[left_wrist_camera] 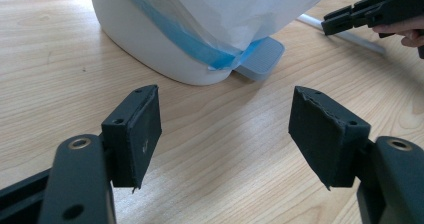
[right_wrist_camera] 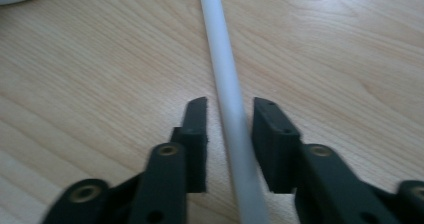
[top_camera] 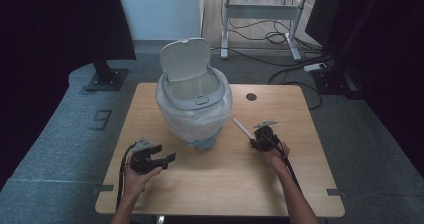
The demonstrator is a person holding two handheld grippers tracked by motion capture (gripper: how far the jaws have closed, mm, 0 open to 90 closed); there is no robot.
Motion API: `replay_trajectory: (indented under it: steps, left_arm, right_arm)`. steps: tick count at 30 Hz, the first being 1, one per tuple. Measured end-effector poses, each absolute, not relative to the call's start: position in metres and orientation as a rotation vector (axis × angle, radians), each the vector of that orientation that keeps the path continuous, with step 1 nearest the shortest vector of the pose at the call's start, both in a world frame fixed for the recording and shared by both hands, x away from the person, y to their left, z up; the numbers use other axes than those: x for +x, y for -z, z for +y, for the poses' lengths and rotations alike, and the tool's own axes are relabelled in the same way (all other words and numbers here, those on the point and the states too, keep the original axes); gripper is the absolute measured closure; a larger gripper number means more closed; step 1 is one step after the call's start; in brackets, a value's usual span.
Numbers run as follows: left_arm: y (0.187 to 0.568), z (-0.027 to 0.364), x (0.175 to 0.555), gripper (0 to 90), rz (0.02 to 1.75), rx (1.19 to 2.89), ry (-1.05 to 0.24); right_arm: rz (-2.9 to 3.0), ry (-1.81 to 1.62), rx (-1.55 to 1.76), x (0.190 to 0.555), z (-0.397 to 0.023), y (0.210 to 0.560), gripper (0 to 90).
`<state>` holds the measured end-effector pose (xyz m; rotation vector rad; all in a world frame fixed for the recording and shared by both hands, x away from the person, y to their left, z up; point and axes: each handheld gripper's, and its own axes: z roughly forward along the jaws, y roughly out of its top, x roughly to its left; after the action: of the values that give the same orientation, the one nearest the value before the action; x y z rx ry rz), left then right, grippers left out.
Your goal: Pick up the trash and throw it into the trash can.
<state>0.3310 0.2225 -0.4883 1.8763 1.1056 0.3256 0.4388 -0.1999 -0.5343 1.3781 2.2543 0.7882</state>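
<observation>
- Tabletop (top_camera: 220, 184): pale wood, bearing everything below; both sets of fingers work just above it.
- Bin (top_camera: 195, 104): a white pedal bin lined with a thin plastic bag, its lid tipped up, standing ahead of both sets of fingers and between them.
- Left gripper (top_camera: 169, 158): fingers (left_wrist_camera: 137, 134) spread wide with nothing but bare wood between them; the bin's base and pedal lie just beyond their tips.
- Right gripper (top_camera: 253, 143): fingers (right_wrist_camera: 272, 139) drawn narrow, one to each side of the tube. In the right gripper view a thin gap shows on one side, so a firm pinch cannot be confirmed.
- Tube (right_wrist_camera: 227, 94): a slim white rod lying flat on the tabletop, running straight out past the right fingertips toward the bin. It appears light, stiff and smooth, so it will probably roll or slip under a loose hold; a squeeze across its width near the end closest to the fingers seems best.
</observation>
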Motion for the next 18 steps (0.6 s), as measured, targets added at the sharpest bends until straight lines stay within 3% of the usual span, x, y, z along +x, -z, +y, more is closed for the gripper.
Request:
replay_trajectory:
  steps: [3, 10, 18]
  left_arm:
    - [0.488, 0.222, 0.331, 29.1, 1.105, 1.874, -0.323]
    - [0.487, 0.223, 0.331, 29.1, 1.107, 1.872, -0.329]
    - [0.483, 0.225, 0.33, 29.2, 1.101, 1.866, -0.336]
  right_arm:
    - [2.279, -0.785, 1.383, 0.439, -0.199, 0.533, 78.5]
    - [2.304, -0.869, 1.416, 0.434, -0.205, 0.53, 79.4]
    - [2.218, -1.027, 1.337, 0.417, -0.216, 0.498, 79.6]
